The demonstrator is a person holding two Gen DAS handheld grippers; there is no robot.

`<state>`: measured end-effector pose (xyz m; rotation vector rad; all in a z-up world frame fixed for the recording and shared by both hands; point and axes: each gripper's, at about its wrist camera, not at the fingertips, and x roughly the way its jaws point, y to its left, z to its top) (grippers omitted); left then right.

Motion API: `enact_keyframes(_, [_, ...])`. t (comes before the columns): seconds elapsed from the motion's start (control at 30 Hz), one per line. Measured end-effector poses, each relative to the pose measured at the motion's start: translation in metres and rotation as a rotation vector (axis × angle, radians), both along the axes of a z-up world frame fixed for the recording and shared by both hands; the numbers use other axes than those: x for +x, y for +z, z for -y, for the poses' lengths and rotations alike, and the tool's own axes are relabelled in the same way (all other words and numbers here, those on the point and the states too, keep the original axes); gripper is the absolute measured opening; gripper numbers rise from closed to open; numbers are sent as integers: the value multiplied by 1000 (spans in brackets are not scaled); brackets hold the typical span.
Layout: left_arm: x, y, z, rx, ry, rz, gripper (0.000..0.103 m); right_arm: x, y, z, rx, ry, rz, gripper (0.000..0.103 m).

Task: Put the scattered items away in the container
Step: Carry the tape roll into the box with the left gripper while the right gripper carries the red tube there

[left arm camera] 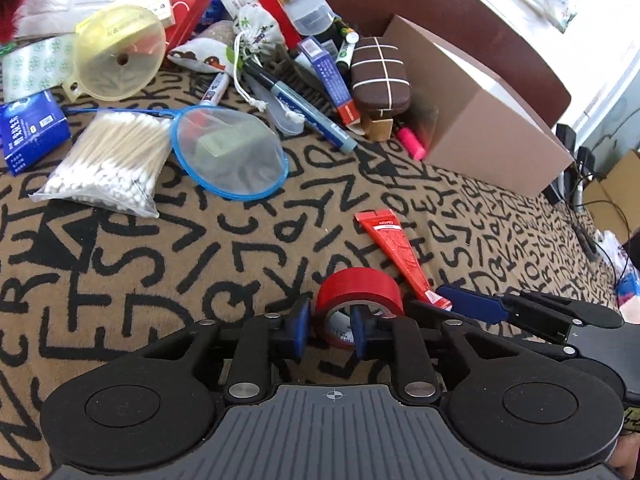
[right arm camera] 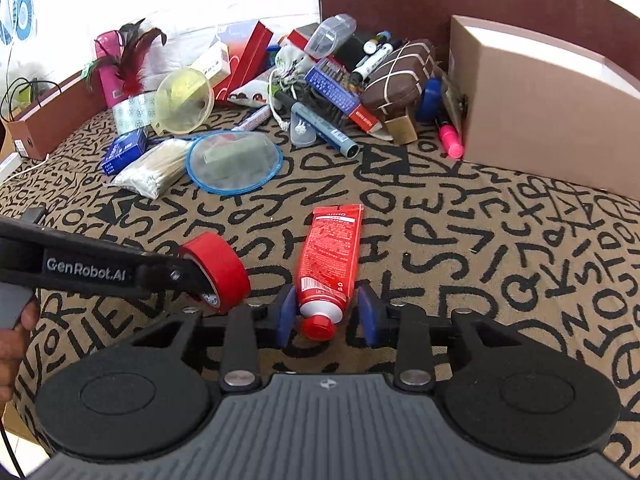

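We are working over a tan cloth [left arm camera: 168, 280] printed with black letters, which is covering the whole surface. Nearest to us, our left gripper [left arm camera: 332, 330] is closing on the red tape roll [left arm camera: 360, 300]: one finger is sitting inside the core and the other outside the wall, pinching that wall, jaws narrow. Whether the roll is lifting clear of the cloth, we cannot tell. Just beside it, our right gripper [right arm camera: 328, 316] is straddling the cap end of the red tube [right arm camera: 330, 264], which is lying flat; the jaws are standing partly open with a gap on each side, gripping nothing yet.

Further out, a bag of cotton swabs [left arm camera: 108, 160] and a blue-rimmed mesh net [left arm camera: 232, 152] are lying beside each other, and beyond them a pile of markers, boxes and a yellow funnel [left arm camera: 120, 52] is crowding the back edge. The cardboard box [right arm camera: 532, 96], presumably the container, is sitting far right, well apart from both grippers.

We are judging the risks: the roll, held by one thin wall, could pivot and drop in transit; the tube could squirt forward if we close on its tapered, slippery shoulder; and our two grippers, working so near, could be knocking each other.
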<state>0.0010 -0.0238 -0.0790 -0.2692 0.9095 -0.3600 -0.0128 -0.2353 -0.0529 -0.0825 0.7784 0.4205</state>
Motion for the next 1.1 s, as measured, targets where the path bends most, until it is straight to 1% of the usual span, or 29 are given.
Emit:
enact_keyframes(0.03, [0, 1, 0, 8, -11, 0, 15, 1, -1, -2, -6, 5, 0, 38])
enact_keyframes(0.07, [0, 1, 1, 8, -23, 0, 14, 2, -1, -4, -14, 12, 2, 38])
enact_keyframes(0.13, [0, 1, 1, 5, -26, -1, 15, 2, -2, -6, -25, 19, 3, 37])
enact_keyframes(0.2, [1, -2, 1, -5, -16, -4, 22, 4, -2, -7, -27, 20, -3, 38])
enact_keyframes(0.23, [1, -4, 0, -14, -11, -5, 28, 5, -3, -7, -28, 19, -6, 38])
enact_keyframes(0.3, [2, -5, -1, -23, -8, -2, 28, 7, -3, -8, -28, 15, -7, 40])
enact_keyframes(0.33, [3, -5, -1, -25, -7, -1, 27, 8, -4, -8, -26, 12, -5, 40])
enact_keyframes(0.37, [3, -6, -1, -26, -6, -1, 20, 9, -5, -8, -23, 11, -2, 40])
enact_keyframes(0.4, [2, -6, -1, -23, -8, 1, 19, 10, -6, -8, -18, 10, 0, 38])
enact_keyframes(0.43, [2, -5, 0, -16, -10, 4, 13, 11, -6, -8, -16, 11, 1, 37])
enact_keyframes(0.47, [1, -5, 0, -11, -13, 4, 8, 12, -6, -8, -15, 16, 2, 37])
enact_keyframes(0.57, [-2, -3, 1, -12, -24, 0, 7, 10, -5, -3, 5, 21, -4, 31])
enact_keyframes(0.6, [-4, -3, 2, -13, -30, -1, 7, 8, -4, -1, 15, 17, -7, 27])
enact_keyframes(0.7, [-9, -3, 4, -20, -49, -1, 7, -1, -2, 6, 56, 29, -29, 26])
enact_keyframes(0.77, [-10, -4, 7, -21, -50, 3, 8, -7, -2, 8, 58, 41, -34, 26])
enact_keyframes(0.83, [-7, -6, 9, -31, -41, 2, 16, -8, -2, 8, 58, 42, -36, 26])
enact_keyframes(0.9, [-5, -7, 10, -35, -36, 5, 18, -4, -4, 10, 81, 31, -42, 27])
enact_keyframes(0.93, [-4, -8, 11, -33, -36, 6, 12, -1, -5, 10, 95, 27, -47, 27])
enact_keyframes(0.97, [-4, -7, 12, -28, -36, 7, 10, 2, -6, 11, 108, 22, -50, 27])
enact_keyframes(1.03, [-4, -4, 13, -27, -36, 2, 7, 6, -6, 12, 129, 18, -62, 27])
enact_keyframes(1.1, [-5, 0, 11, -51, -29, -5, 7, 8, -4, 18, 174, 11, -92, 26])
